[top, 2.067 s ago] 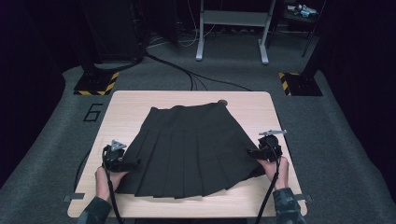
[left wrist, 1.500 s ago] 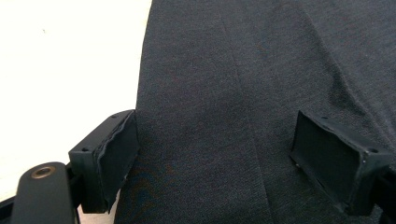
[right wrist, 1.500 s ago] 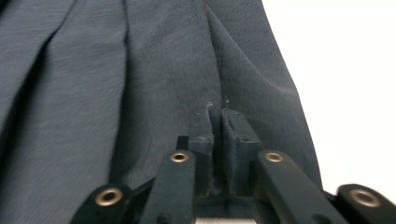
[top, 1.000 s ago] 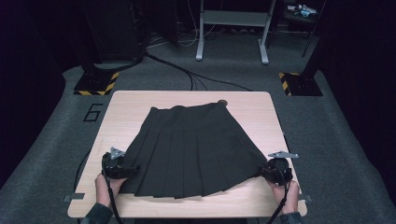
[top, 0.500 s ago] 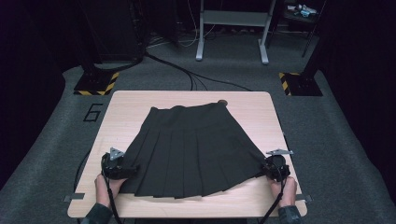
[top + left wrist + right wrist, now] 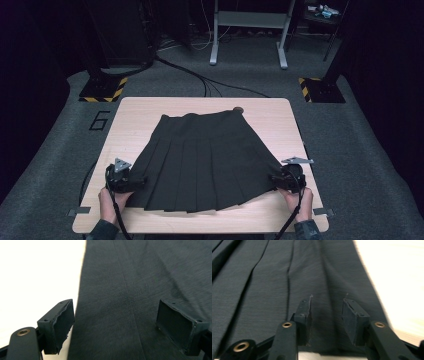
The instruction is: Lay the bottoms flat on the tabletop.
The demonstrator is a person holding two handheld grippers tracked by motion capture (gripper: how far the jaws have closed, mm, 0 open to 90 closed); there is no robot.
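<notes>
At the left we see our left tongs (image 6: 131, 181) at the near left corner of the black pleated skirt (image 6: 205, 160). In the left gripper view their jaws stand wide apart, one over the bare bench (image 6: 135, 120), the other over the cloth, so the skirt's side edge runs between them. Nothing is gripped there; we judge the wide spread is meant to take in that edge once the jaws close.

In the middle, the skirt lies spread flat on the bench, waistband at the far side, hem fanned toward us, pleats running straight from waist to hem. It sits roughly centred, which leaves both lower corners within reach of our hands.

At the right, our right tongs (image 6: 278, 181) sit at the near right corner of the hem. In the right gripper view the jaws are parted by a narrower gap, with cloth lying between them but not pinched. We judge both tools are placed at matching corners so the hem can be taken up evenly.
</notes>
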